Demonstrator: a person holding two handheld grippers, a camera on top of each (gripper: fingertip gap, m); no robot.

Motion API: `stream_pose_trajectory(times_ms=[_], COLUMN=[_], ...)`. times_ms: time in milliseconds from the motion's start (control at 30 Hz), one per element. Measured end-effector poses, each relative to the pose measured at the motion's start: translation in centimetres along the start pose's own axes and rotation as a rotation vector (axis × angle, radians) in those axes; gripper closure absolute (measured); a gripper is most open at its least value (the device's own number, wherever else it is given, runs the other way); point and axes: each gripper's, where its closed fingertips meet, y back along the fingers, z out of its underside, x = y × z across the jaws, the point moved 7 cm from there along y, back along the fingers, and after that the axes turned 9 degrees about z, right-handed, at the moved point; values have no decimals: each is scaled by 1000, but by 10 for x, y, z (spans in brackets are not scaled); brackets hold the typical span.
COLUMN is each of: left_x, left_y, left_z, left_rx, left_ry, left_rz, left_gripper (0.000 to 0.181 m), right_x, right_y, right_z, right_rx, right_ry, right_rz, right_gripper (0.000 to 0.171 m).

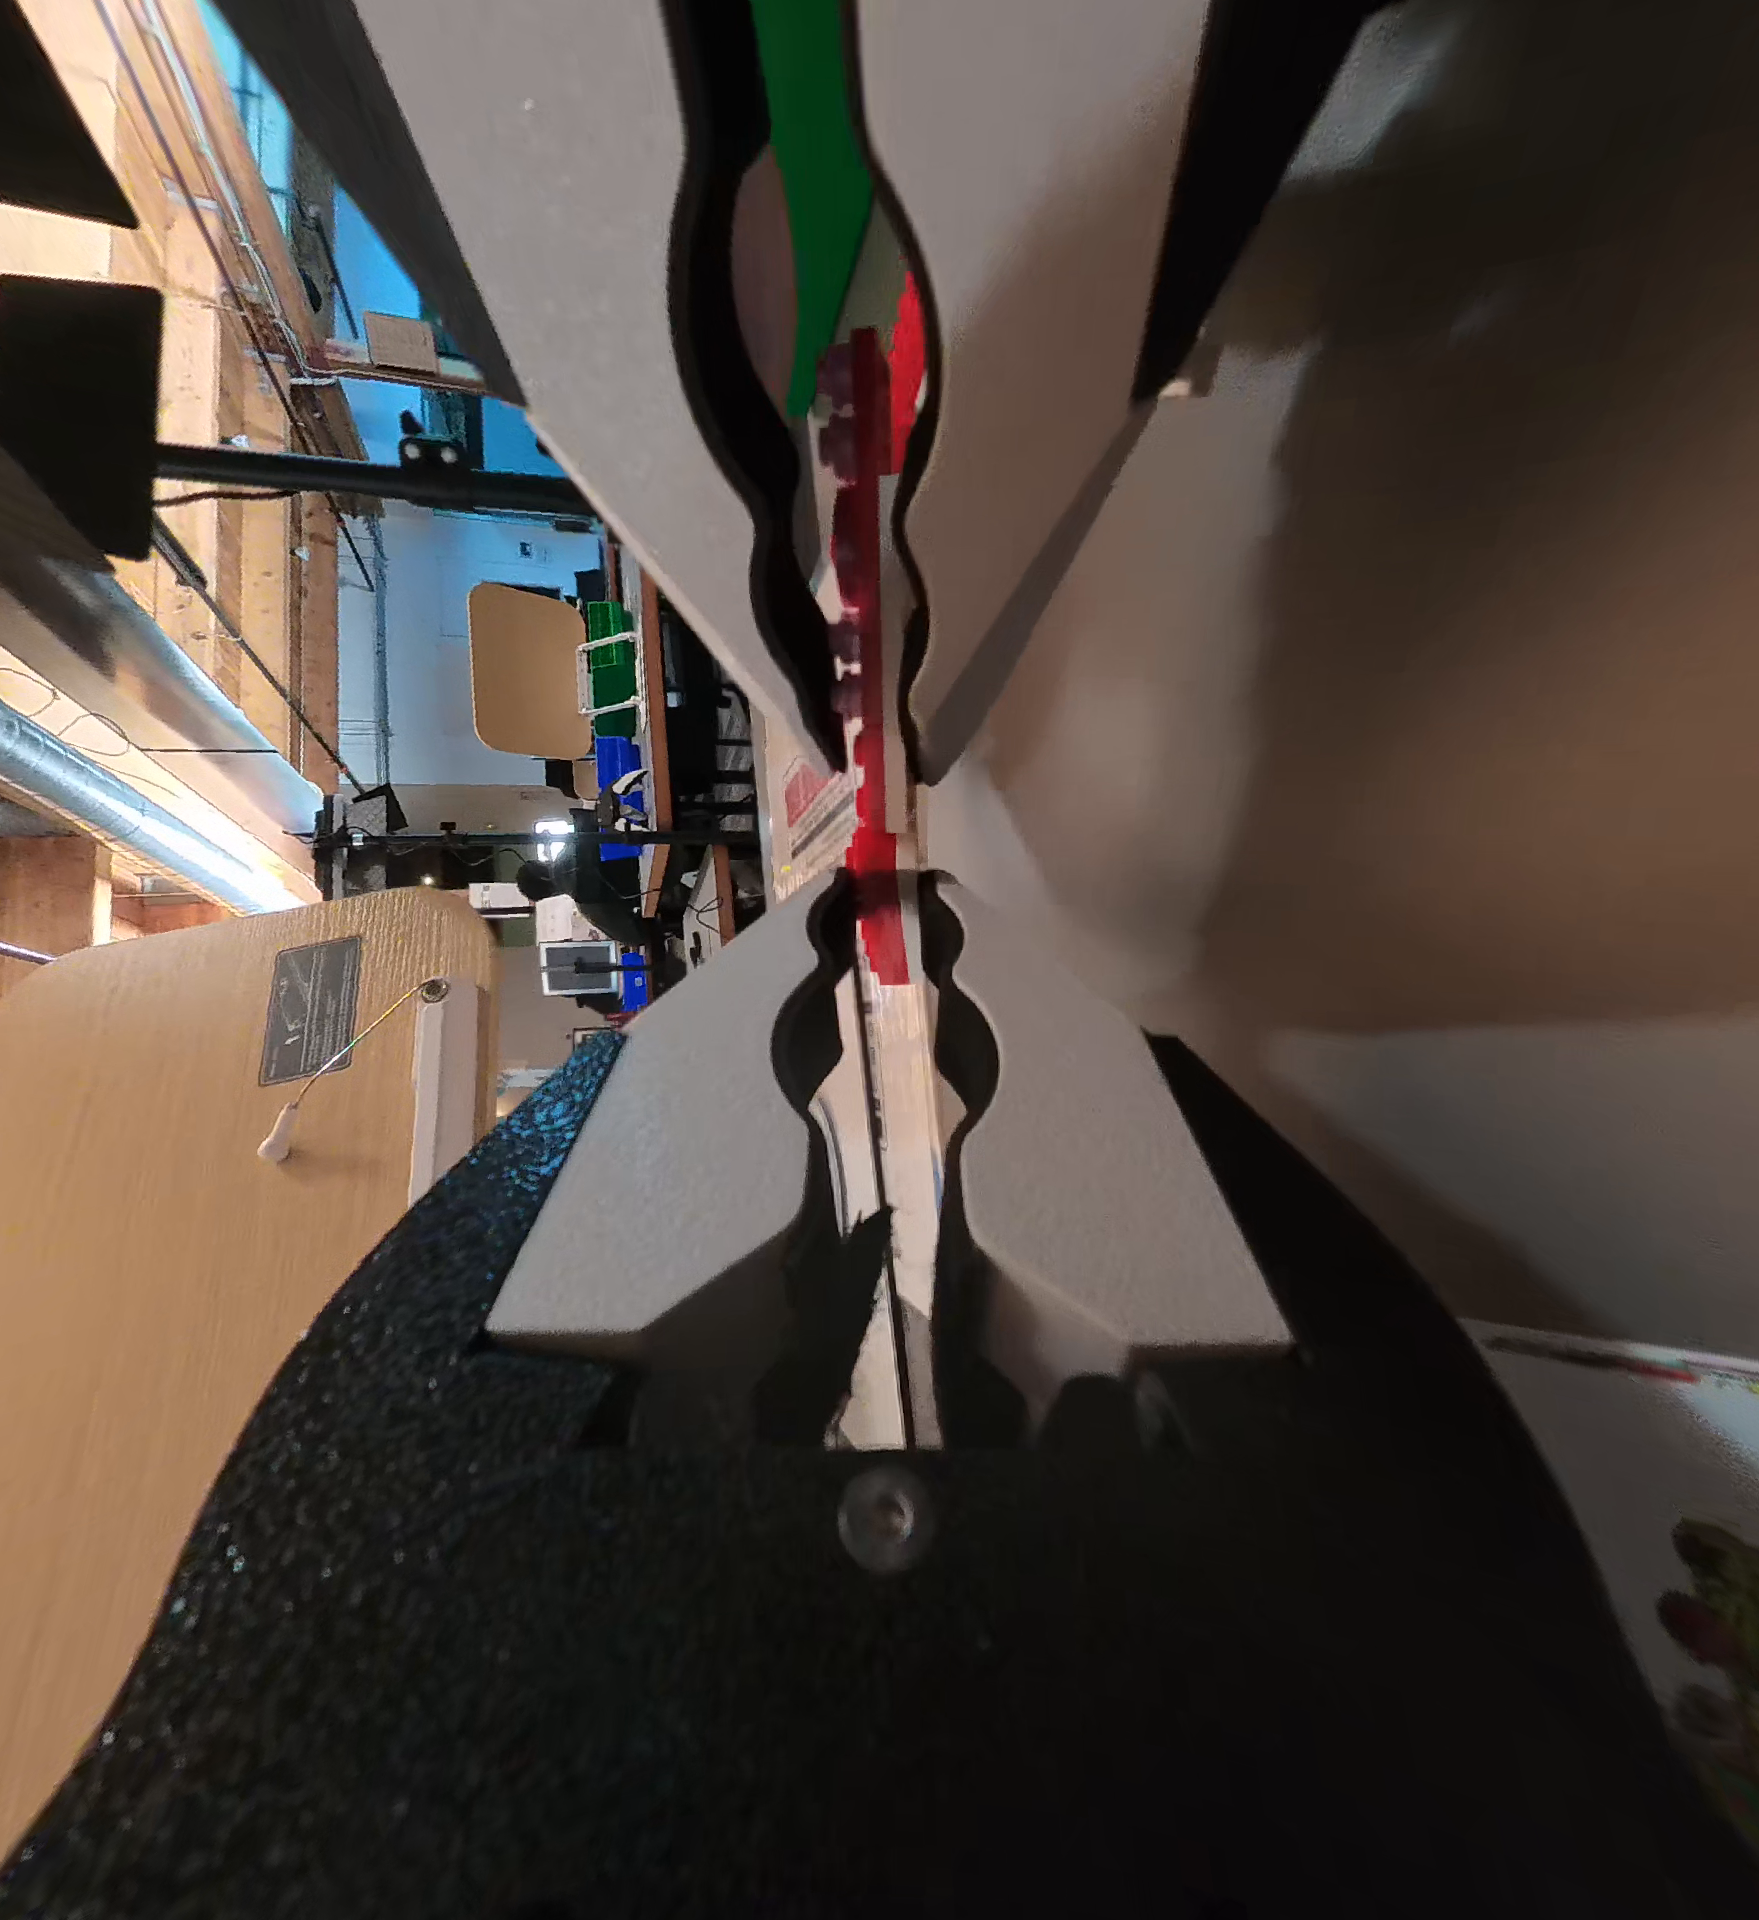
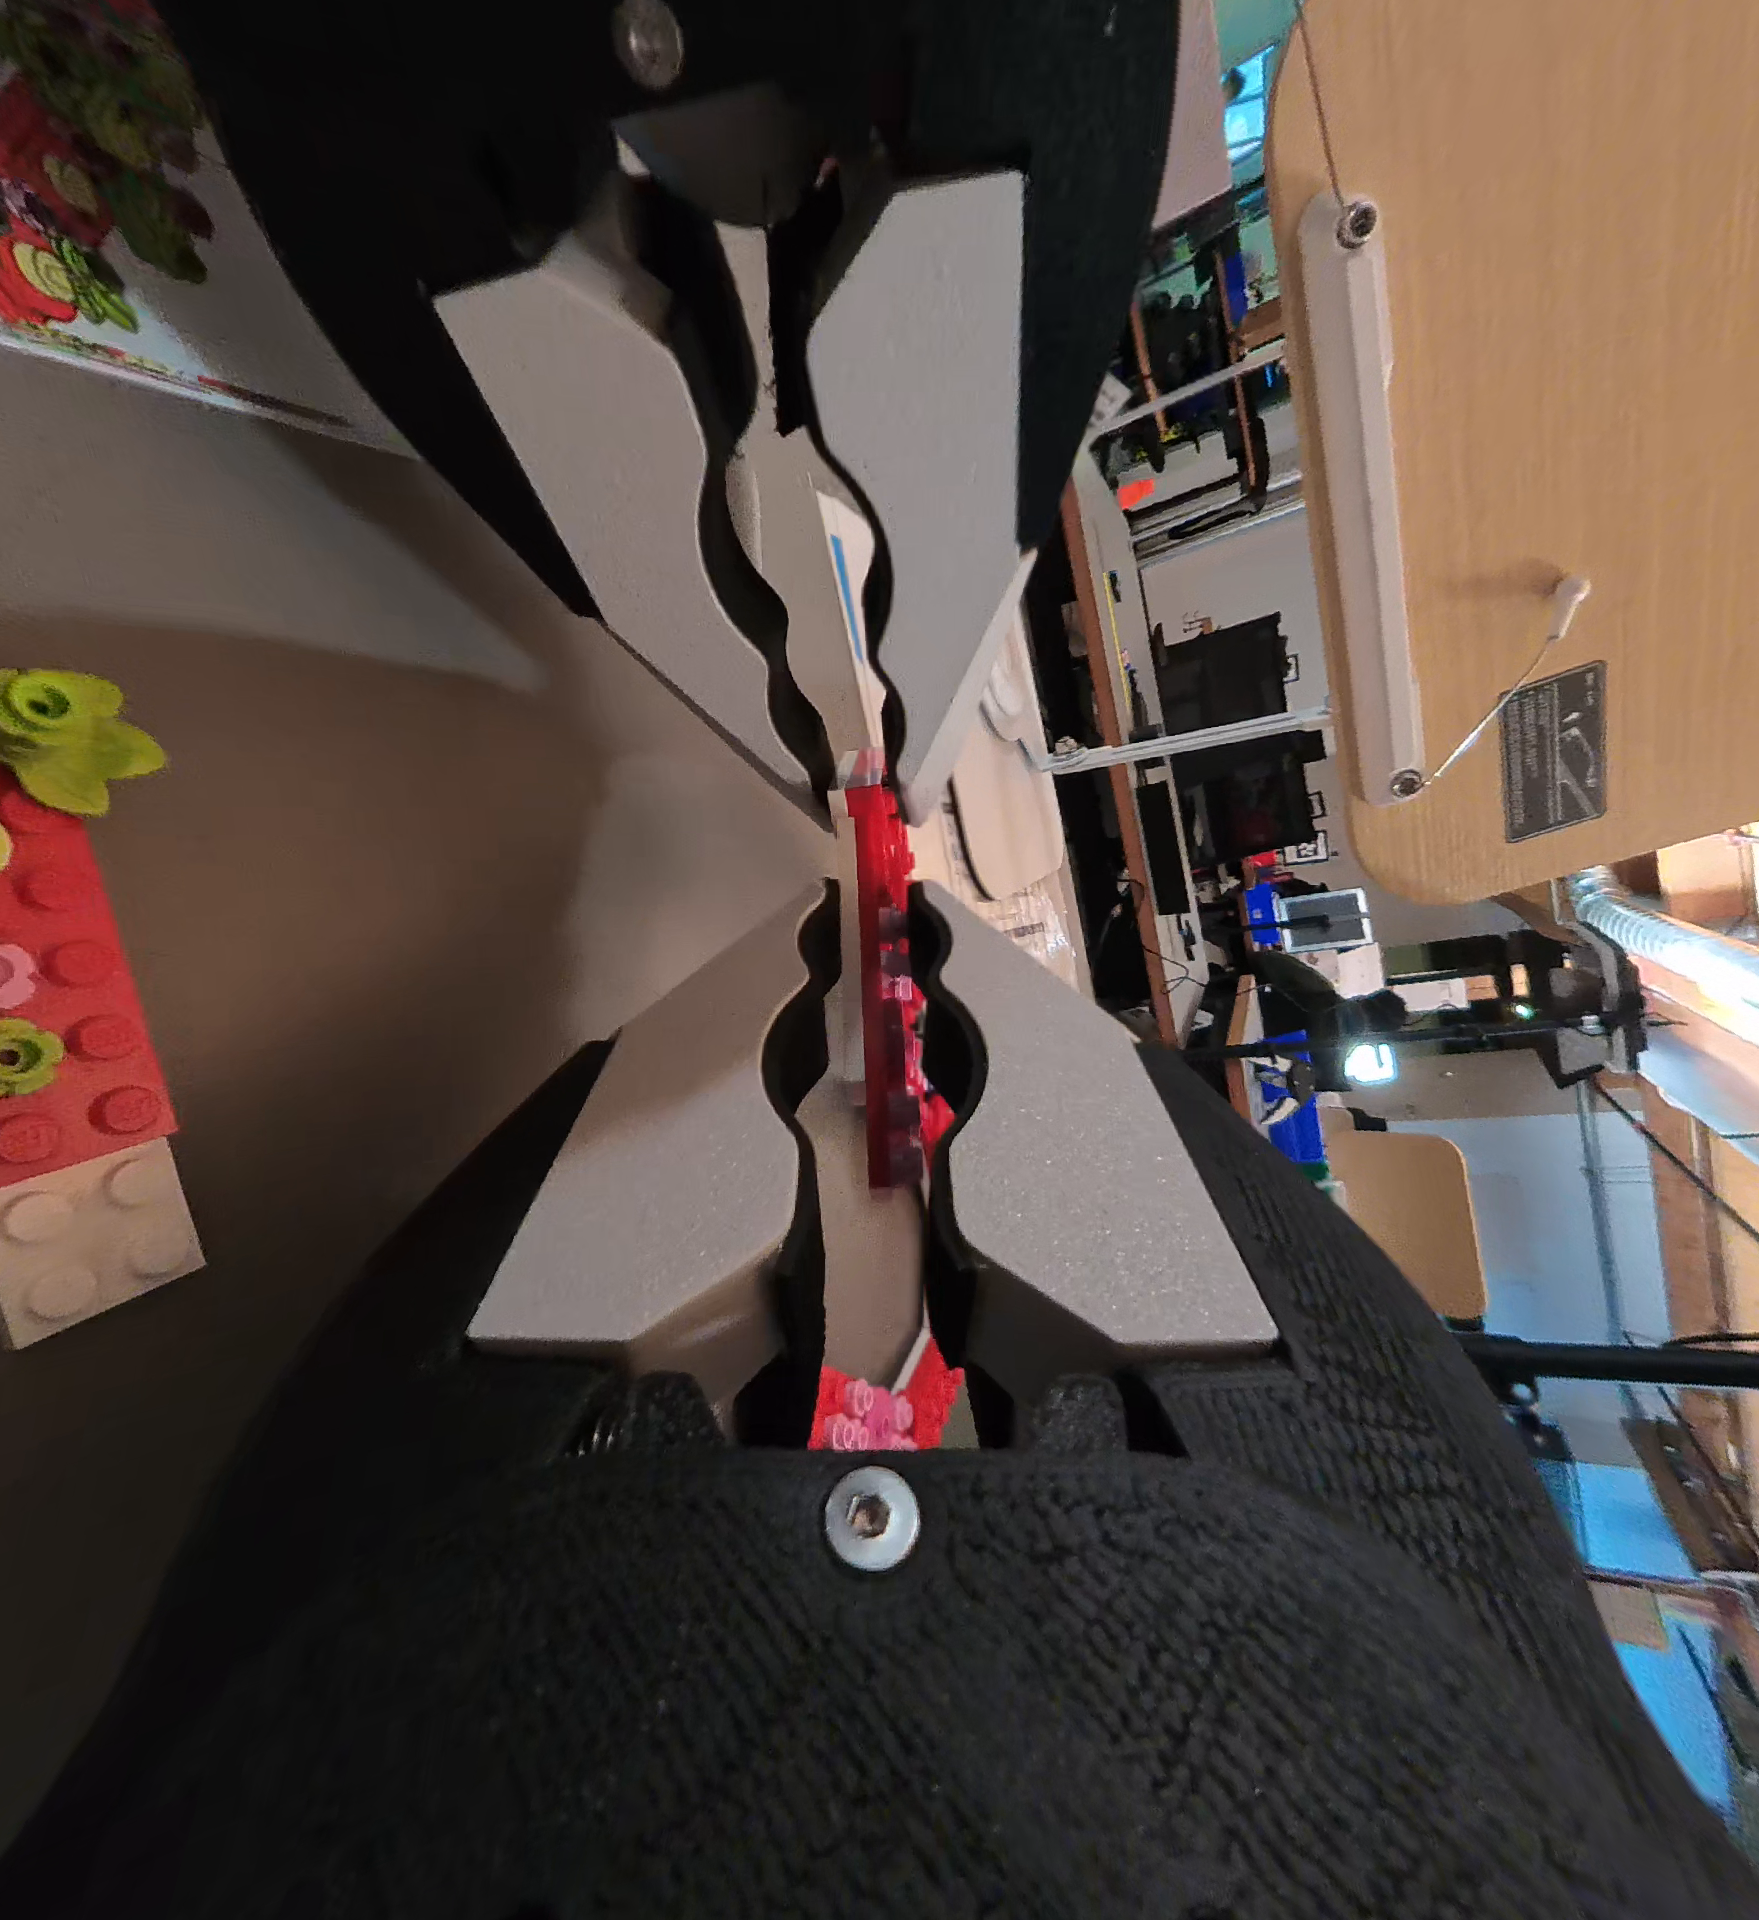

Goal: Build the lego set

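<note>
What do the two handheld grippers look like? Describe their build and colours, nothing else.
Both match. The left gripper and right gripper each have a black, rough-textured printed body with a silver hex screw at its centre. From it spring two pale grey, angular fingers whose inner faces carry black, wavy-edged pads. No cables or sleeves are visible.

1. On my feeds, both wrist views are evenly lit by indoor light.
2. Strong fisheye bending at the edges.
3. Left view: table [image 1: 1477,727] smeared by blur.
4. Right view: bright lamp [image 2: 1368,1062] glares; tabletop bricks [image 2: 44,997] slightly soft.
</note>
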Motion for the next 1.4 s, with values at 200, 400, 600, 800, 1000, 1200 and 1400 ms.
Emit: stream_pose_trajectory(times_ms=[200, 400, 600, 800, 1000, 1200, 1400], left_x=[4, 16, 16, 8, -21, -21, 6], left_y=[-1, -1, 2, 11, 54, 134, 192], left_z=[5, 14, 23, 32, 33, -5, -37], left_rx=[3, 8, 10, -6, -42, 145, 372], left_ry=[-44, -169, -173, -54, 259, 661, 914], left_rz=[19, 82, 149, 169, 2, -144, -303], left_gripper=[173, 171, 163, 159, 161, 158, 155], right_x=[-1, 12, 34, 36, 39, 45, 45], right_y=[4, 38, 69, 73, 79, 81, 82], right_z=[0, 10, 24, 32, 41, 55, 52], right_rx=[27, 168, 265, 216, 186, 172, 227], right_ry=[-133, -355, -514, -556, -595, -693, -705], right_rz=[-95, -21, 282, 379, 424, 465, 435], right_gripper=[141, 138, 147, 149, 151, 152, 153])
